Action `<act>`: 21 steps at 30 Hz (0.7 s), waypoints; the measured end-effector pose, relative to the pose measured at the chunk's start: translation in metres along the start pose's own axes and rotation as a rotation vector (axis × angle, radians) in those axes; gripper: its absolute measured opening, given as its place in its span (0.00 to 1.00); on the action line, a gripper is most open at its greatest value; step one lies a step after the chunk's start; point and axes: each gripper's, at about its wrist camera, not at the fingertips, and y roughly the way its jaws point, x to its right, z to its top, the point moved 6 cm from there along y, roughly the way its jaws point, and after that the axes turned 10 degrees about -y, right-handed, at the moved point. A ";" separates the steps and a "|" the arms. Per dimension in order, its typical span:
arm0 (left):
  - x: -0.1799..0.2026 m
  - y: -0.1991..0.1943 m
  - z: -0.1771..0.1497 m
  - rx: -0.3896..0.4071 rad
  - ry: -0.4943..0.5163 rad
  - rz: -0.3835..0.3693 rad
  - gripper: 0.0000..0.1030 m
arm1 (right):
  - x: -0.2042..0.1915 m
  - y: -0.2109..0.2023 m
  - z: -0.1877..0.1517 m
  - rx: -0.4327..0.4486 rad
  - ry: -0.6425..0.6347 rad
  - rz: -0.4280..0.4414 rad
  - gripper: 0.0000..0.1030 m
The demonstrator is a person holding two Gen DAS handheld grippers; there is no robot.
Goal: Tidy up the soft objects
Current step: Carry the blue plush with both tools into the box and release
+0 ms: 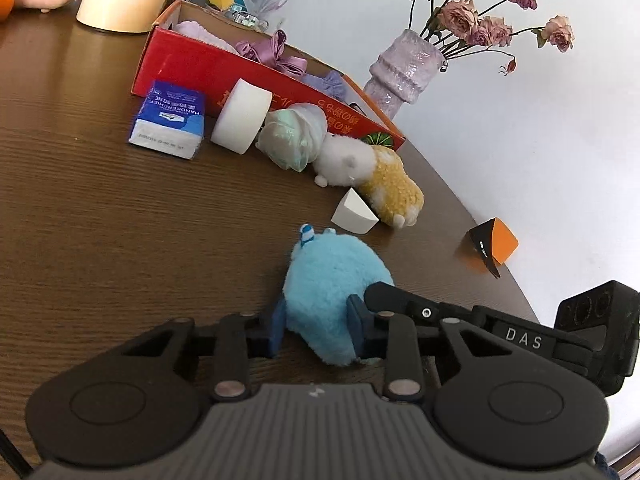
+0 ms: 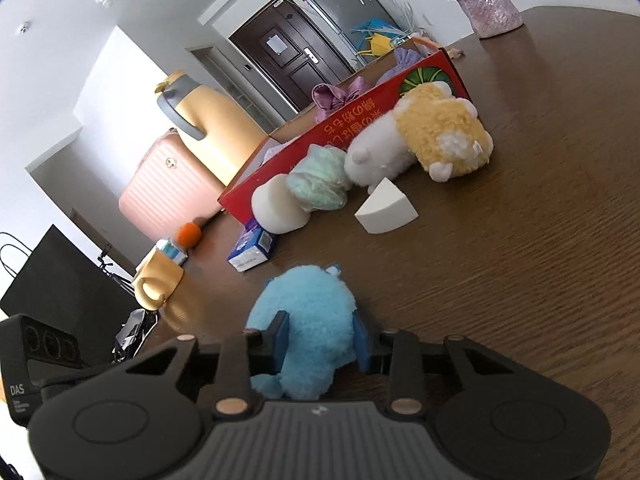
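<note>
On the dark wooden worktop (image 1: 100, 208), you have both tools on the same blue plush toy (image 1: 332, 292). Your left hand-held gripper (image 1: 318, 330) is clenched on it, a blue pad pressing into the fur on each side, and your right hand-held gripper (image 2: 320, 342) grasps the same toy in the same manner, its pads sunk into the fluff. In the left wrist view the right tool's black body, marked DAS, comes in from the right edge and lies just beside your left one.

Beyond the toy sits a white wedge sponge (image 1: 354, 216), apart from the blue fur and touching the yellow and white plush animal (image 1: 384, 176) that lies on its side. That animal leans against the long wall of the red cardboard box (image 1: 192, 76). Next along the box wall lie a pale green and white bundle (image 1: 294, 136), touching the animal's white head, then a white round sponge (image 1: 242, 116) standing on edge, then a blue pack of handkerchief tissues (image 1: 170, 120) lying flat.

Inside the box you can see a purple ribbon bow (image 1: 276, 52) and some lilac soft cloth (image 1: 200, 32). A lilac vase (image 1: 402, 74) of dried pink roses (image 1: 480, 24) stands beyond the box's far end, near the wall. A small orange and black carton (image 1: 494, 246) rests near the worktop's edge, well apart from the toys. In the right wrist view a yellow jug (image 2: 208, 120) stands past the box.
</note>
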 end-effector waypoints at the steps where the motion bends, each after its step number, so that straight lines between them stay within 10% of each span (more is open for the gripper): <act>1: 0.000 0.000 -0.001 0.003 0.002 0.000 0.30 | -0.002 -0.001 0.000 -0.004 -0.014 -0.008 0.29; 11: 0.022 -0.021 0.007 0.080 0.088 -0.005 0.30 | -0.031 -0.020 0.017 0.038 -0.119 -0.055 0.27; 21: 0.040 -0.021 0.156 0.274 0.088 -0.015 0.30 | -0.064 0.036 0.167 0.126 -0.233 0.002 0.27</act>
